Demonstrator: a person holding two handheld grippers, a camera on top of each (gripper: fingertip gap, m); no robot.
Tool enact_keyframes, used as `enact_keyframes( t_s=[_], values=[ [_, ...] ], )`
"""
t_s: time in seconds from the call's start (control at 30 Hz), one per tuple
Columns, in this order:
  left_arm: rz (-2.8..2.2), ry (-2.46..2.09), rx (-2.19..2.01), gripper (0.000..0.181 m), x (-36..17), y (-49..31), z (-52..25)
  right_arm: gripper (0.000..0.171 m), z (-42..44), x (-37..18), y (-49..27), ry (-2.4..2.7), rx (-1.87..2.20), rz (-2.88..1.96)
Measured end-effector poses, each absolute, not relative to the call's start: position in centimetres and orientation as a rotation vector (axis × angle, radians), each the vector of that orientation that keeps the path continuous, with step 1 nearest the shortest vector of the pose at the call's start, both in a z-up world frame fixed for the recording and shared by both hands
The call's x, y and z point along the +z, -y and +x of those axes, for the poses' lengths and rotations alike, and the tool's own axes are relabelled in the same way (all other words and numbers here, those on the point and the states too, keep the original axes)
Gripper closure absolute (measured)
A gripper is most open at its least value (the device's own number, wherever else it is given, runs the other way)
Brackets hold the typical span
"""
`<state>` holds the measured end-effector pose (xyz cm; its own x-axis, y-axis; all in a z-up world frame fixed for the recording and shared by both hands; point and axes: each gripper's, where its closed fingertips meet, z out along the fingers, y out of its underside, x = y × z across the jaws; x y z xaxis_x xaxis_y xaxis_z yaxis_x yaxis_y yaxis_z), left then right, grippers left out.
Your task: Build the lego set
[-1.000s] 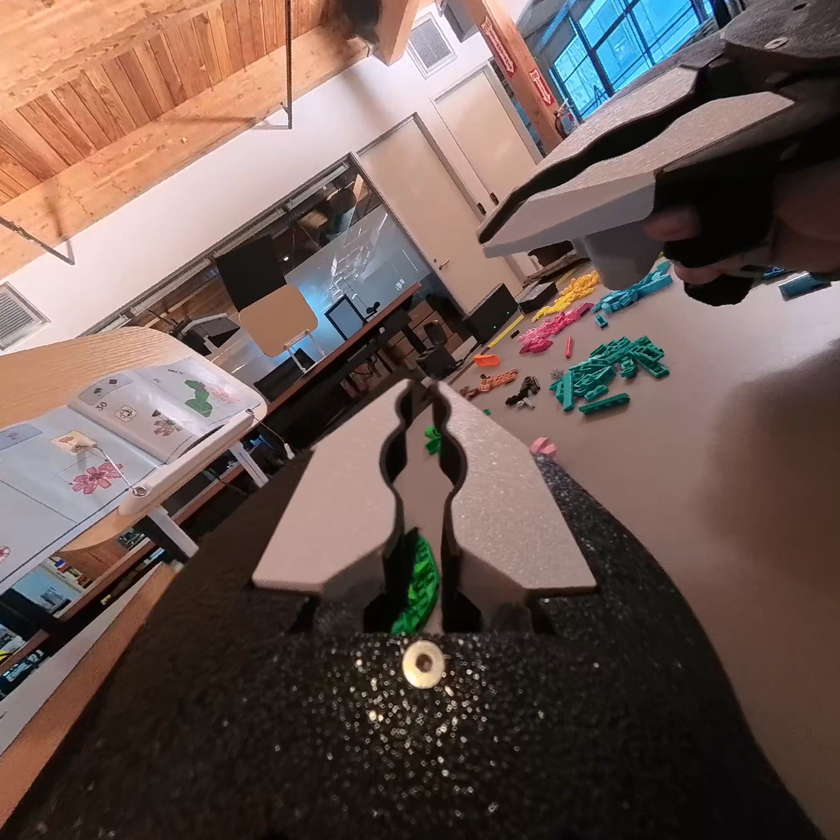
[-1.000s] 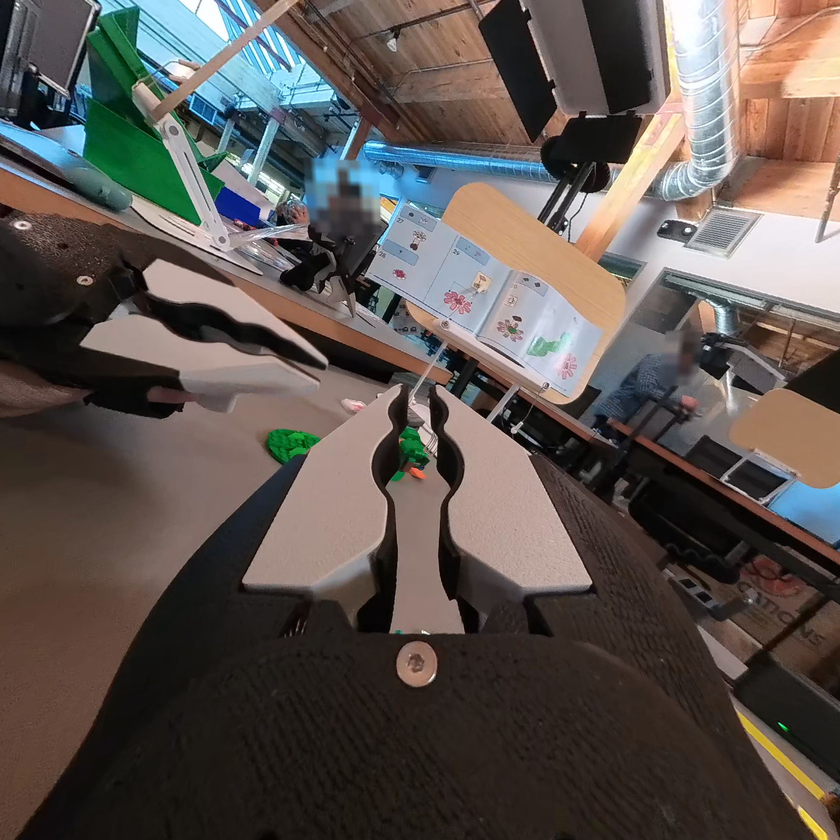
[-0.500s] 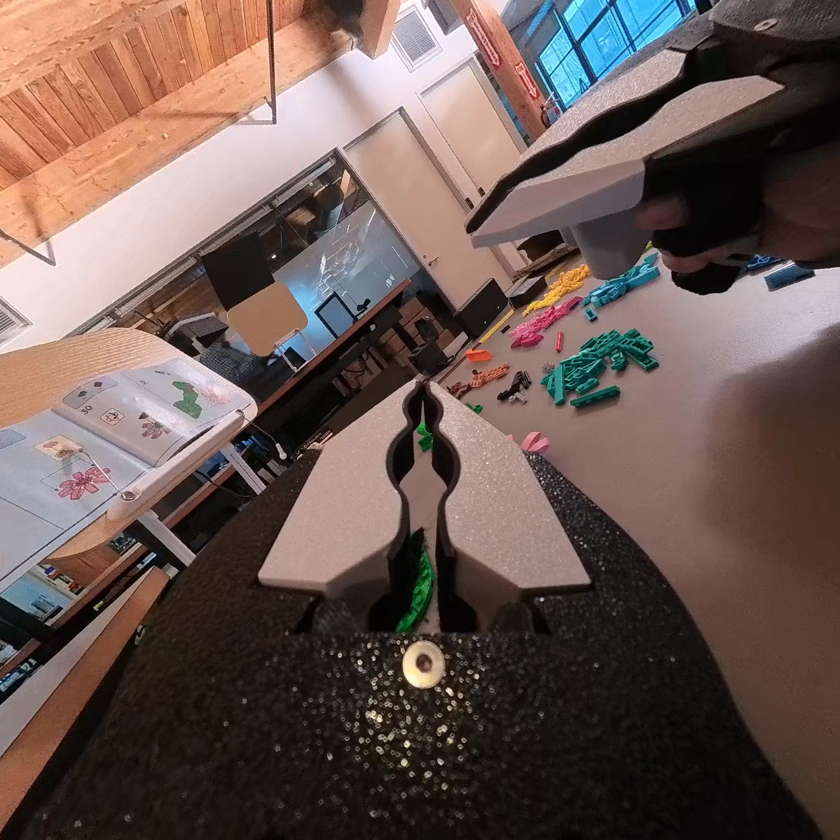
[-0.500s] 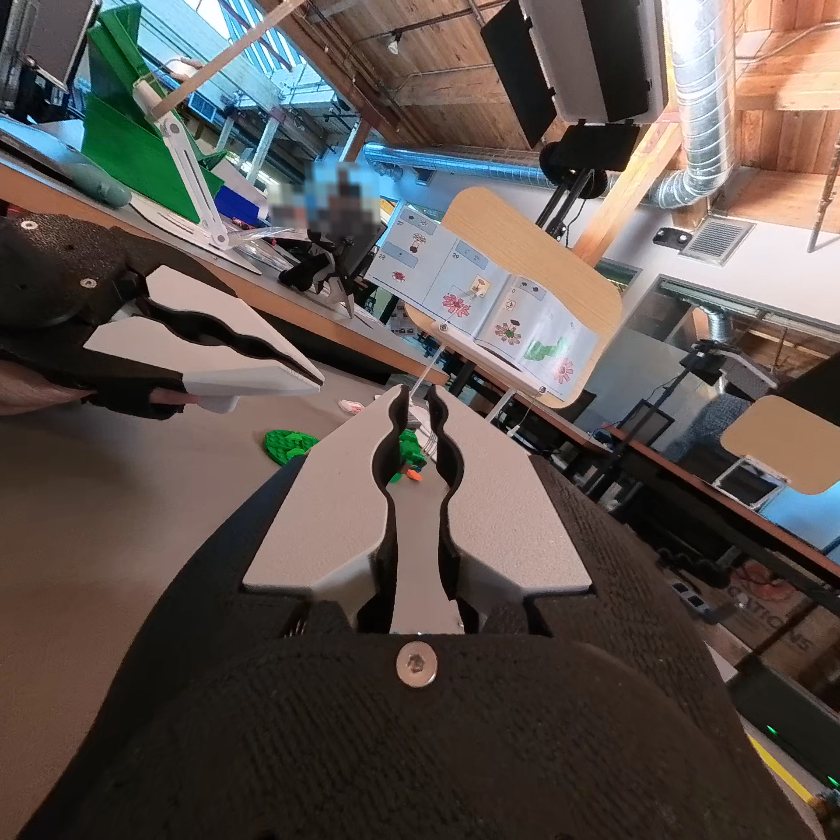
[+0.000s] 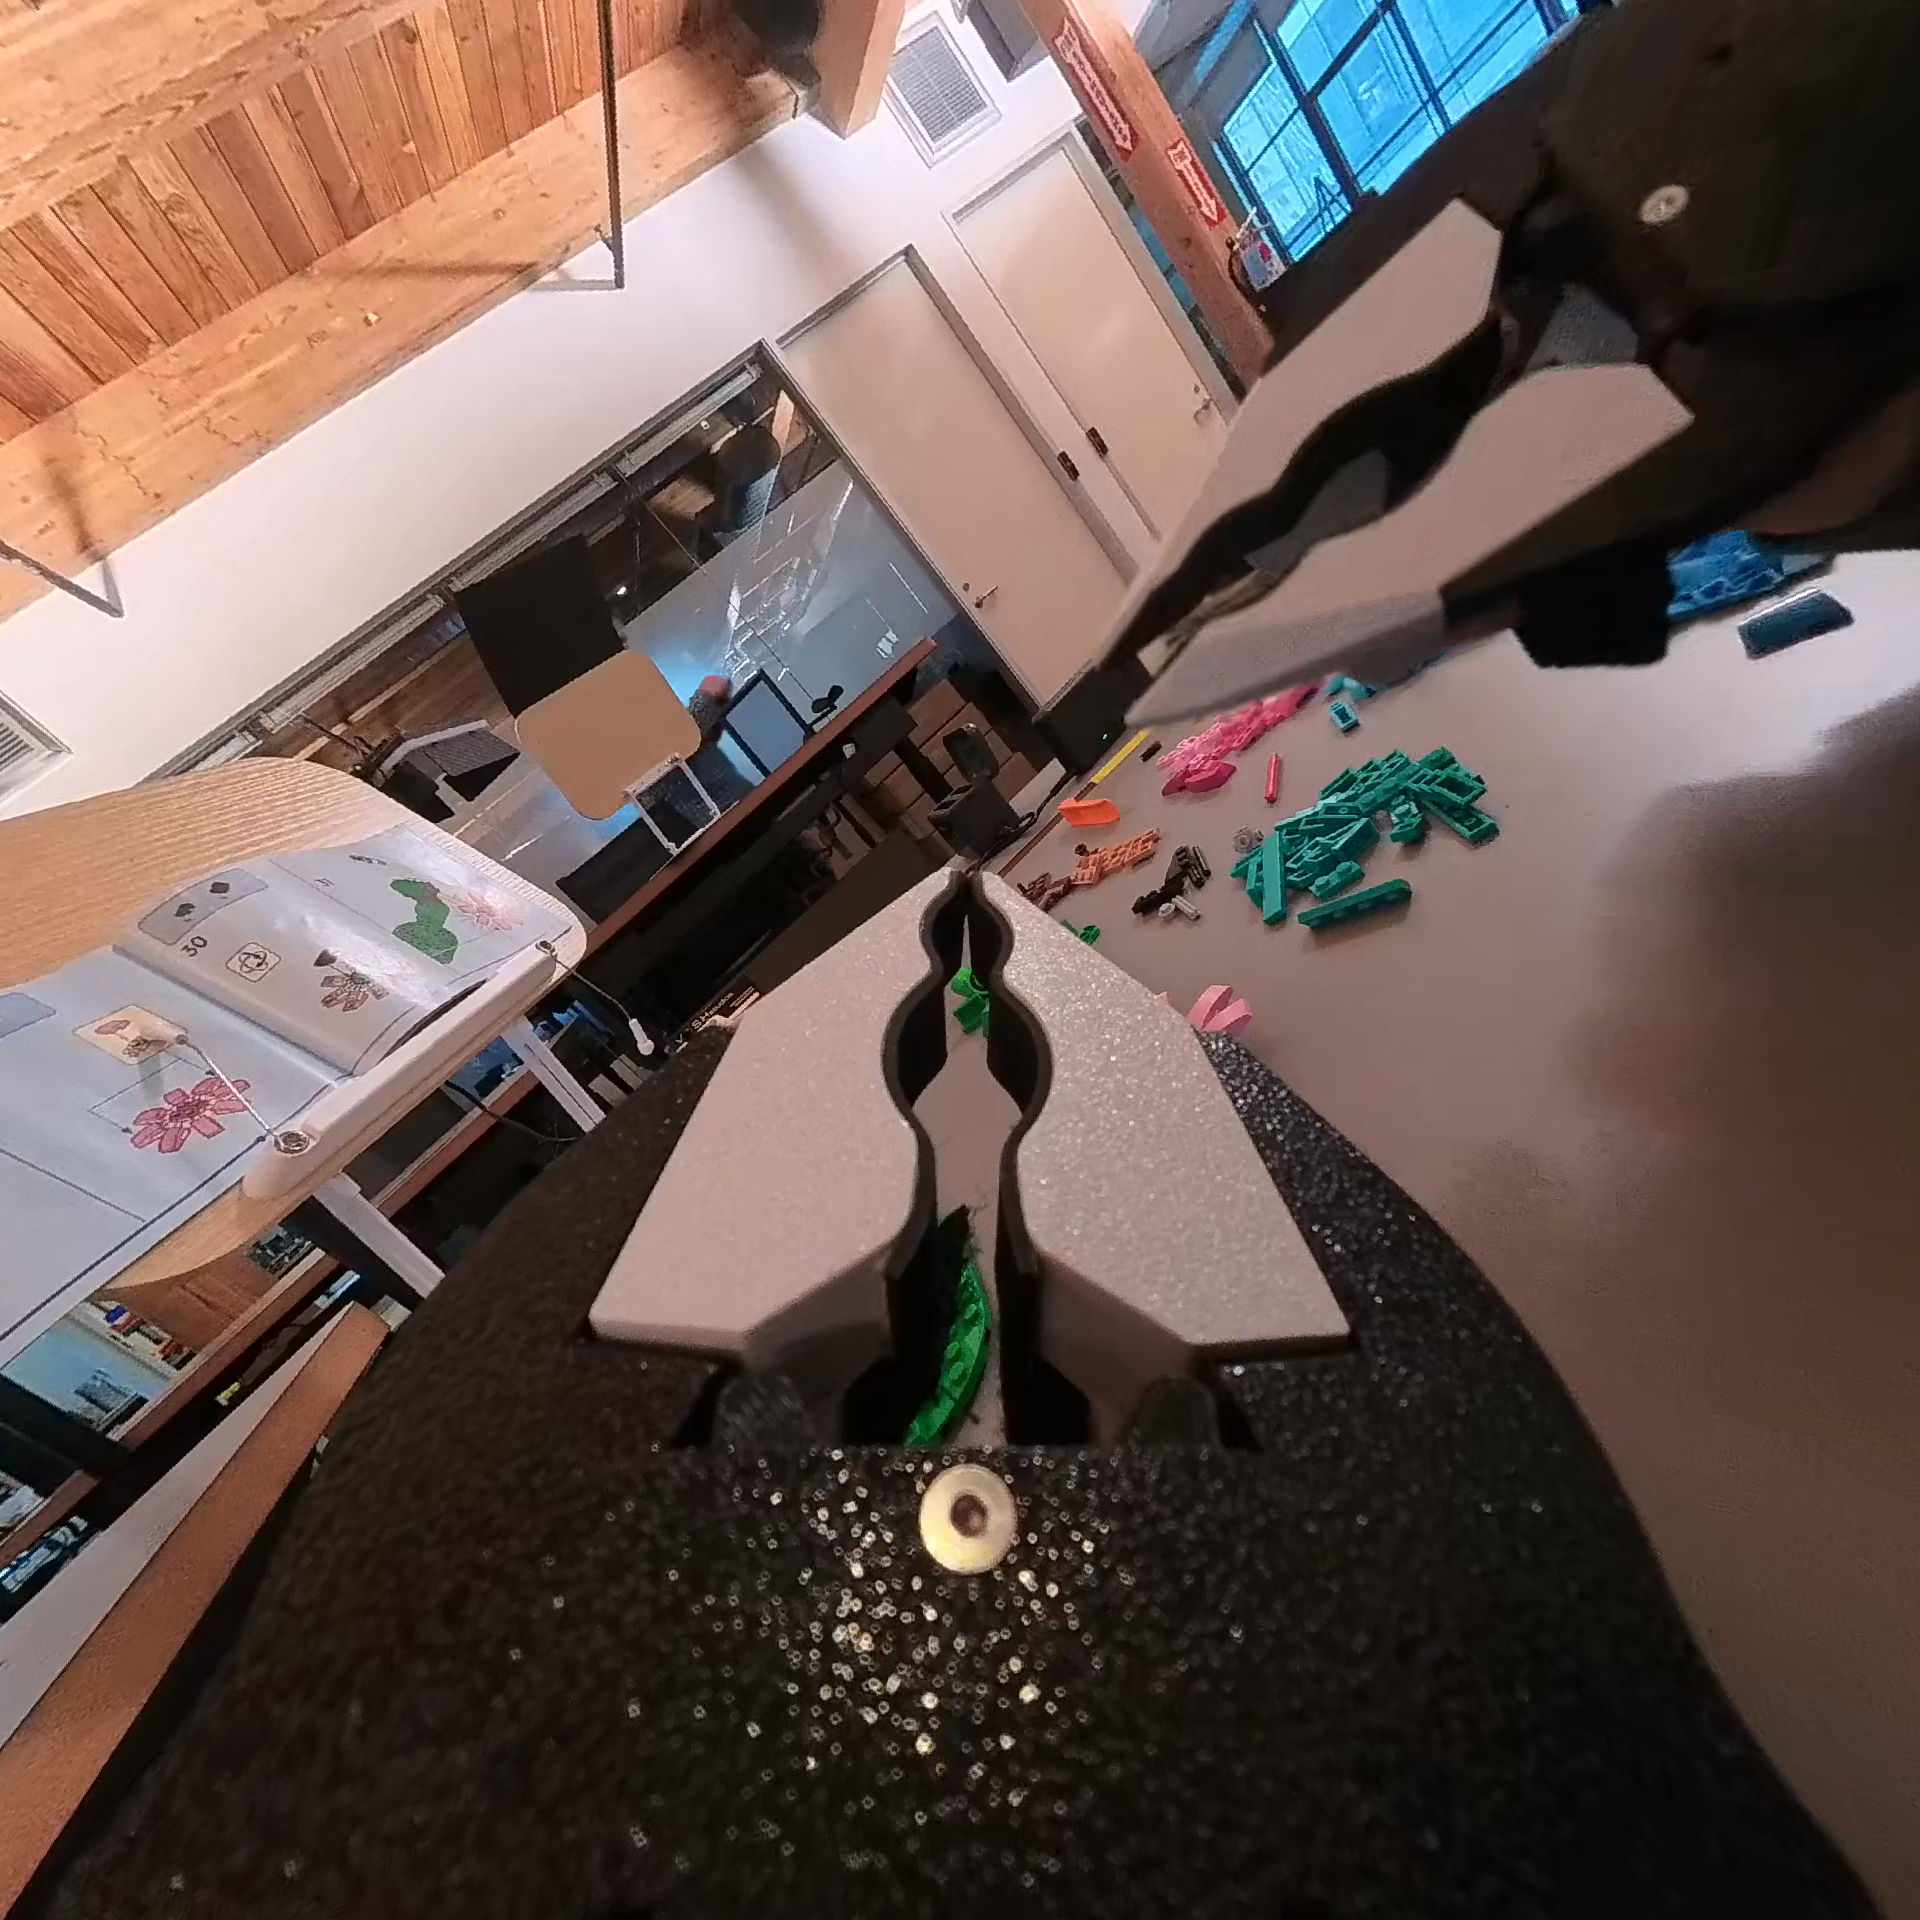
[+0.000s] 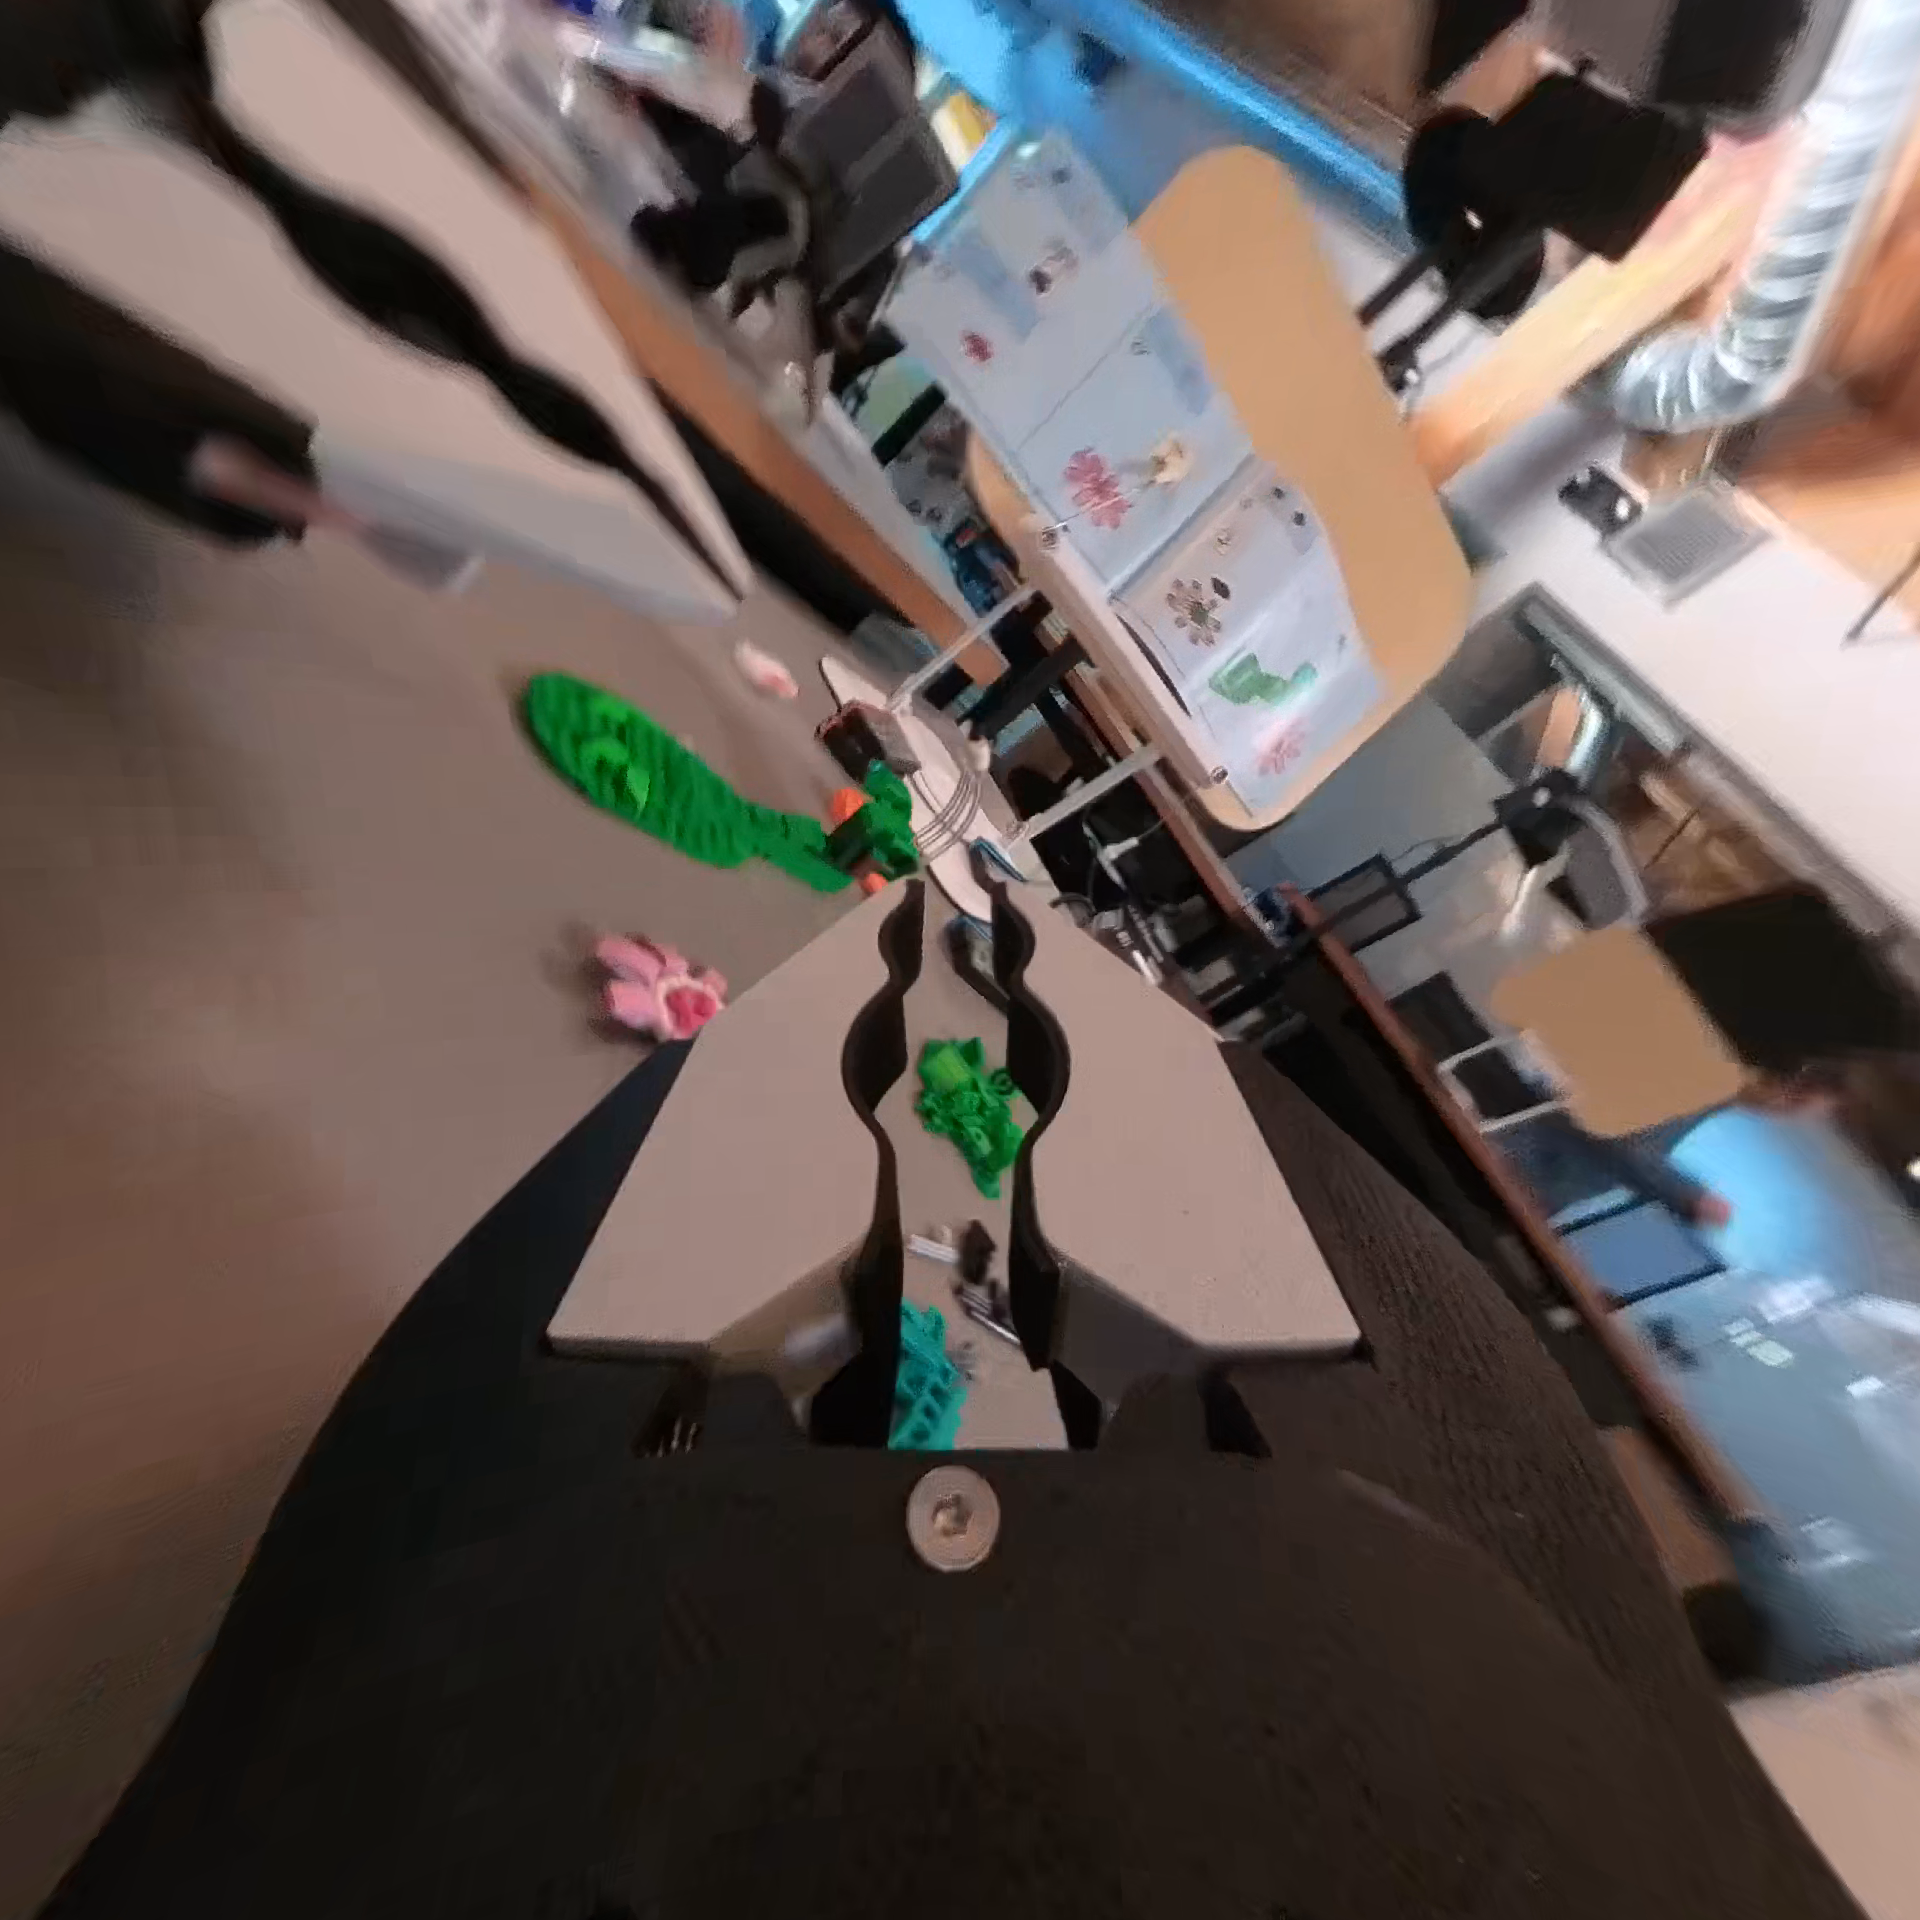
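Note:
My left gripper (image 5: pixel 966 883) is shut and empty, held above the grey table (image 5: pixel 1558 1351). A bright green studded base plate (image 5: pixel 958 1340) shows through the slot between its fingers, on the table below. In the blurred right wrist view the base plate (image 6: pixel 644 769) lies flat, with a green and orange stalk (image 6: pixel 868 826) at its far end. A pink flower (image 6: pixel 660 987) lies near it. My right gripper (image 6: pixel 953 891) is open by a narrow gap and empty, above small green pieces (image 6: pixel 966 1101). It hangs at the upper right of the left wrist view (image 5: pixel 1127 665).
Sorted piles lie on the far table: teal-green (image 5: pixel 1361 831), pink (image 5: pixel 1226 738), brown (image 5: pixel 1112 857), black (image 5: pixel 1174 883), blue (image 5: pixel 1745 561). A pink piece (image 5: pixel 1216 1008) lies near my left fingers. An open instruction booklet (image 5: pixel 260 997) rests on a wooden stand past the table edge. Some 7 centimetres of space lies between my two pairs of fingers.
My left gripper has closed from a narrow gap to shut. My right gripper has swung fast and tipped down toward the table, blurring its view; the base plate and flower now show.

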<state>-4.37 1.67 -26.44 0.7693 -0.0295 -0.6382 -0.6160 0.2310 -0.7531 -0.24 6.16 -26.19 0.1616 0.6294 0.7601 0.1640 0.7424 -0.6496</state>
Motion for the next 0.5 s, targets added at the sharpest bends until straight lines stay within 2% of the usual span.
enact_keyframes(
  t_s=[0.17, 0.23, 0.5],
  values=[
    [-1.291, -0.607, 0.440, 0.181, -26.5, -1.7, -4.3, 0.164, -1.2, -30.9, -5.8, 1.645, 0.254, -0.746],
    [-1.315, -0.599, 0.454, 0.181, -26.7, -1.9, -4.6, 0.171, -1.3, -31.9, -6.2, 1.670, 0.304, -0.856],
    [-1.575, -0.733, 0.543, 0.181, -31.2, -4.9, -4.2, 0.171, -2.4, -34.2, -7.9, 1.655, 0.526, -1.282]
  ],
)
